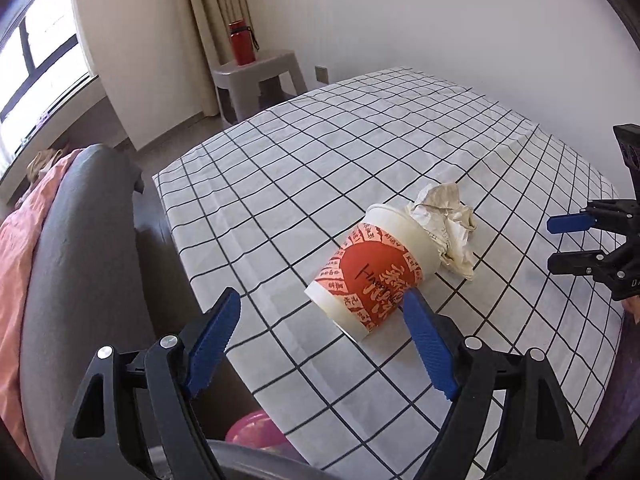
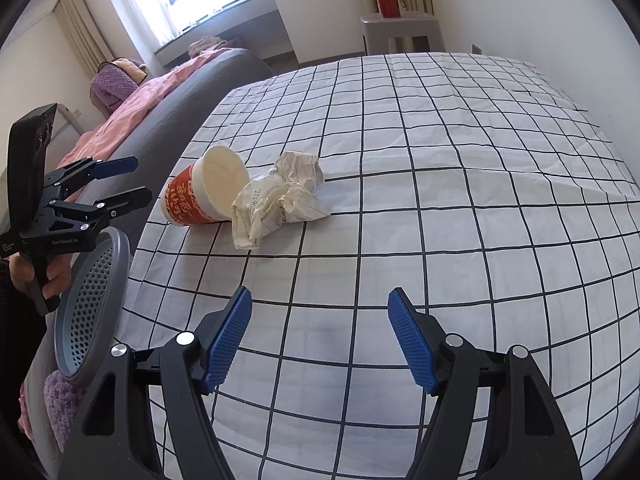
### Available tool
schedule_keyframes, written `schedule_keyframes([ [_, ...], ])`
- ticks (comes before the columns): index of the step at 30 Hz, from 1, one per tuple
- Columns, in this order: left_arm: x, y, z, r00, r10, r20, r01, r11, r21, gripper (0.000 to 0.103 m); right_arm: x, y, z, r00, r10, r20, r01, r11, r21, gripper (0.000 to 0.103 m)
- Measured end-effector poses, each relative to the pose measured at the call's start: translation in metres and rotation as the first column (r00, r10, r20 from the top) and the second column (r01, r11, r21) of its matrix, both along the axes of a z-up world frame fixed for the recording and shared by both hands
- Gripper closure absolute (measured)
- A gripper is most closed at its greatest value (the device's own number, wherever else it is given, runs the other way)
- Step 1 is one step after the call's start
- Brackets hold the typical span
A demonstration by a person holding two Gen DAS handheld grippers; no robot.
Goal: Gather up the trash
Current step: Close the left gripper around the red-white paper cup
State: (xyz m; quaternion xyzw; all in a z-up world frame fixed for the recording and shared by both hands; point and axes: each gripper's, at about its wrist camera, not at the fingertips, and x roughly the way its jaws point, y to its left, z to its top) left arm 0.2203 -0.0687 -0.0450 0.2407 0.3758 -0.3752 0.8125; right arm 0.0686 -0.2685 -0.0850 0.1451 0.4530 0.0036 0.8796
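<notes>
Left gripper [image 1: 324,316] spread wide, nothing pinched; right pad's tip overlaps the cup [image 1: 366,276] in the left wrist view, contact not certain. Angled down from the near table edge, probably lining up to straddle the cup's base end. Right gripper [image 2: 320,320] also spread, empty, over bare cloth [image 2: 440,200] well short of the trash, likely waiting or aimed at the paper [image 2: 280,196].

Cup on its side near the table's left edge, mouth turned away from the left gripper toward the paper. Crumpled paper touching the cup's rim, partly across the mouth. Both on the checked cloth, neither lifted. Task judged barely begun: nothing collected yet.

Mesh bin [image 2: 94,308] just off the table's left edge, below and beside the left gripper, presumably the drop target, handy for a short carry.

View differences: left wrist shows cup's printed side and base, a pink thing [image 1: 252,432] below the table edge, and the right gripper at far right. Right wrist shows cup's empty white inside, paper's ruled lines, the bin's perforated wall, the hand [image 2: 36,276] on the left gripper's handle. Bin barely seen from left wrist.

Farther back: grey sofa [image 1: 76,248] with pink blanket [image 2: 136,108]; stool [image 1: 260,76] with red bottle [image 1: 241,42] by the curtain.
</notes>
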Motion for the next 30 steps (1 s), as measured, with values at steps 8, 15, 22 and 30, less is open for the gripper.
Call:
schedule_keyframes([
  [8,0.014,-0.015,0.005,0.972,-0.215,-0.095,0.208,0.975,-0.073,0.023,0.004,-0.004,-0.004,1.000,-0.012,-0.008,0.012,1.000,0.007,0.034],
  [15,0.031,-0.026,-0.009,0.945,-0.275,-0.178,0.265,0.961,-0.078,0.023,0.005,-0.008,-0.006,1.000,-0.016,-0.012,0.016,1.000,0.016,0.034],
  [22,0.037,-0.034,-0.026,0.932,-0.290,-0.217,0.288,0.957,-0.042,0.023,0.004,-0.009,-0.007,1.000,-0.018,-0.012,0.019,1.000,0.021,0.034],
  [30,0.027,-0.045,-0.038,0.924,-0.313,-0.219,0.321,0.947,0.001,0.023,0.003,-0.010,-0.007,1.000,-0.019,-0.005,0.019,0.999,0.029,0.034],
])
